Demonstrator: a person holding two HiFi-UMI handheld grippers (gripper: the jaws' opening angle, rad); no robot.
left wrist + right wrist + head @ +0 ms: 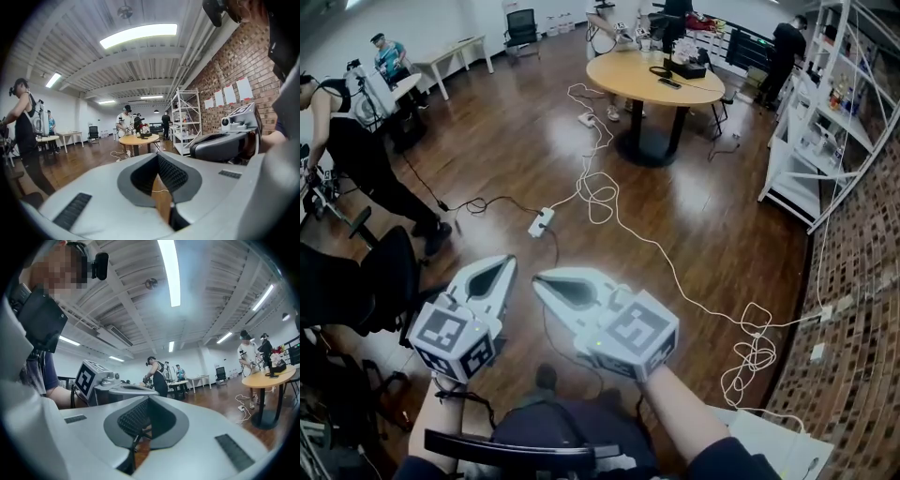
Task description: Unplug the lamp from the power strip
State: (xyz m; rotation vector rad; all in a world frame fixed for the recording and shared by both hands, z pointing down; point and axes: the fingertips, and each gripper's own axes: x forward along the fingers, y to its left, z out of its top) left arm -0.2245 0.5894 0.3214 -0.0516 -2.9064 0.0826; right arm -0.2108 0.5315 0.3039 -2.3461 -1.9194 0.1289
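Head view: a dark wooden floor (487, 141) fills an open workroom, with a brick wall (862, 309) at right and a round table (647, 80) far ahead. The white power strip (541, 222) lies on the floor among looping white cables (675, 272), well ahead of the left gripper (499, 272) and right gripper (546, 279) (a person (356, 159) stands at left).

Left gripper view: jaws closed together, holding nothing.

Right gripper view: jaws likewise together, empty.

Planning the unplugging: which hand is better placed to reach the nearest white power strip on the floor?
Left, probably: the left tool points toward the power strip; the right tool angles left of it. Both shut, empty.
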